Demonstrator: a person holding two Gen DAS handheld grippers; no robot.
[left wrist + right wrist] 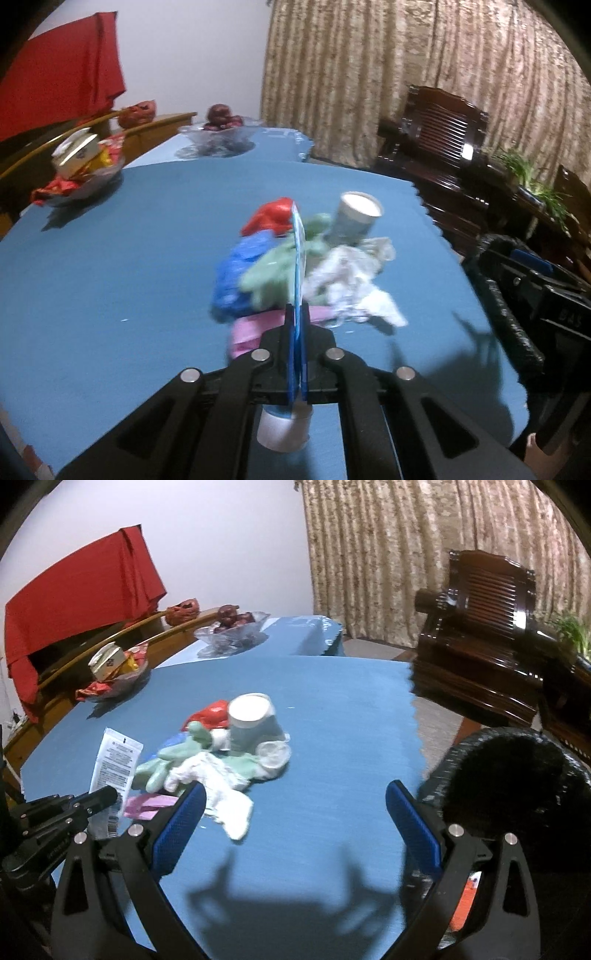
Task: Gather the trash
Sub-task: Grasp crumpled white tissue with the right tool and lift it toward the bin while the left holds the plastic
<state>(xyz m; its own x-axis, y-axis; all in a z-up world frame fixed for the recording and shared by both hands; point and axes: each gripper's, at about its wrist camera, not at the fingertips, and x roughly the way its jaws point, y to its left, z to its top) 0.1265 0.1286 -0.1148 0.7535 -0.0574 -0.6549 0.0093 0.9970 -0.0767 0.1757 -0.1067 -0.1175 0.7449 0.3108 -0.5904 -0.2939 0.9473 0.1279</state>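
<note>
White tube [114, 771] pinched flat in left gripper [297, 321]; right gripper [295, 808] spread, empty; trash pile [225, 749] remains on table [332, 720].

Plain white wall [229, 546] at 12 o'clock; beige patterned curtain [406, 554] at 1 o'clock. Dark carved wooden chair [487, 602] at 2 o'clock. Red cloth [81, 590] draped at 10 o'clock. Blue-covered table [332, 738] centre, under indoor light.

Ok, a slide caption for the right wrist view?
Open right gripper faces the trash pile on the blue table; the left gripper holds a flattened tube.
</note>
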